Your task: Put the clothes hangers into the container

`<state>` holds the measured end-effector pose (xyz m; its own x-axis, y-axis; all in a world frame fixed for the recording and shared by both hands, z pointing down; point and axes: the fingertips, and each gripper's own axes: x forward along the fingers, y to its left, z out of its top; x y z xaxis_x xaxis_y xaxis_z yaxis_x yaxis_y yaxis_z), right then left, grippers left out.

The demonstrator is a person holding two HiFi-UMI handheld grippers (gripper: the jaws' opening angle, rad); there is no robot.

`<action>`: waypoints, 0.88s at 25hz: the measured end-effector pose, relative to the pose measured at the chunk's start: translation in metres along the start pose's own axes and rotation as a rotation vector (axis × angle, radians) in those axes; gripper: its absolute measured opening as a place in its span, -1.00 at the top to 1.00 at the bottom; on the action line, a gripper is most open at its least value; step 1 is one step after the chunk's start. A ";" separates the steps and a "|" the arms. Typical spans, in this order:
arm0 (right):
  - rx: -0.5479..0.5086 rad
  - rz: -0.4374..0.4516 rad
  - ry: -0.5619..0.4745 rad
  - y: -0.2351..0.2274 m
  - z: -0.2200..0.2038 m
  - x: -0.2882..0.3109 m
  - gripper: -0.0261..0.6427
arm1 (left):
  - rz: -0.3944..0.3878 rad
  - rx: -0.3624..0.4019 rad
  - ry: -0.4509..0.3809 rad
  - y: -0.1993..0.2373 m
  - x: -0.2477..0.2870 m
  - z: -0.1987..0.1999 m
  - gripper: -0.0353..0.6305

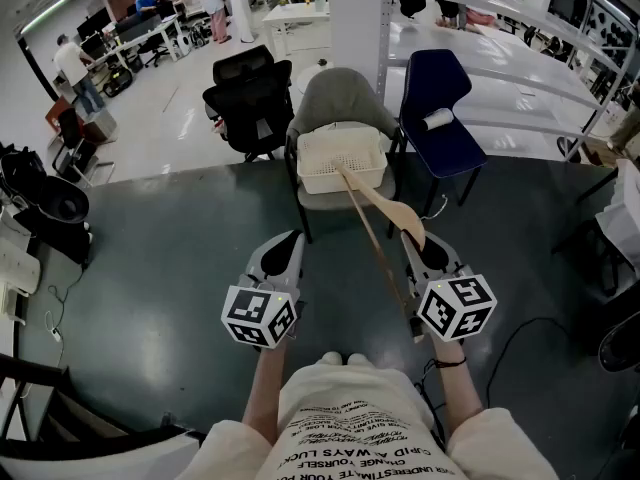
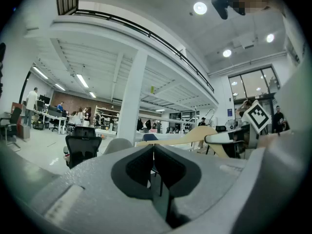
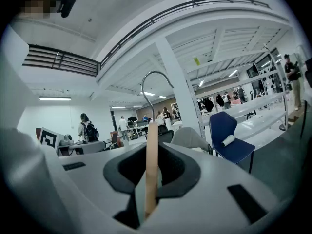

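Right gripper (image 3: 152, 156): jaws nearly closed, pinching a thin wooden hanger (image 3: 151, 179) edge-on btwn the pads. Its metal hook (image 3: 155, 82) curls up past the jaw tips.

Left gripper (image 2: 154, 152): jaws together, nothing btwn them.

Places below are all relative to the container (image 1: 306, 160), a white perforated basket on the seat of a grey chair (image 1: 338, 96).

- Hanger: in head view it runs from the right gripper, on the near side of the basket, up toward it. The far wooden tip reaches the basket's near rim; can't tell if it touches. The rest of the hanger is outside the basket, in the air over the dark floor (image 1: 150, 248).
- Grippers: both on the near side of the basket, apart from it and pointing roughly toward it. The left one is down-left of the basket and clear of the hanger. The right one is down-right.
- Blue chair (image 1: 440, 93): just right of the basket, w/ a white roll (image 1: 437, 119) on its seat.
- Black office chair (image 1: 250, 93): left of the basket and a bit beyond.
- Desks w/ people: far beyond the basket, upper left.
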<state>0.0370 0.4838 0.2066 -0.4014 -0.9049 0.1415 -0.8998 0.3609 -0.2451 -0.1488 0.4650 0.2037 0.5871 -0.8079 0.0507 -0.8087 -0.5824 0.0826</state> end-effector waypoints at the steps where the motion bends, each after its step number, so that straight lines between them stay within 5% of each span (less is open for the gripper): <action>1: 0.000 0.000 0.000 0.000 0.000 -0.001 0.76 | -0.001 0.002 0.001 -0.002 0.000 0.001 0.82; 22: 0.000 0.039 -0.034 -0.027 0.007 -0.009 0.76 | 0.032 0.044 -0.009 -0.020 0.009 0.004 0.82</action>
<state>0.0657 0.4804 0.2053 -0.4301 -0.8973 0.0995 -0.8838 0.3959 -0.2495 -0.1273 0.4691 0.1988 0.5606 -0.8269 0.0440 -0.8281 -0.5594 0.0367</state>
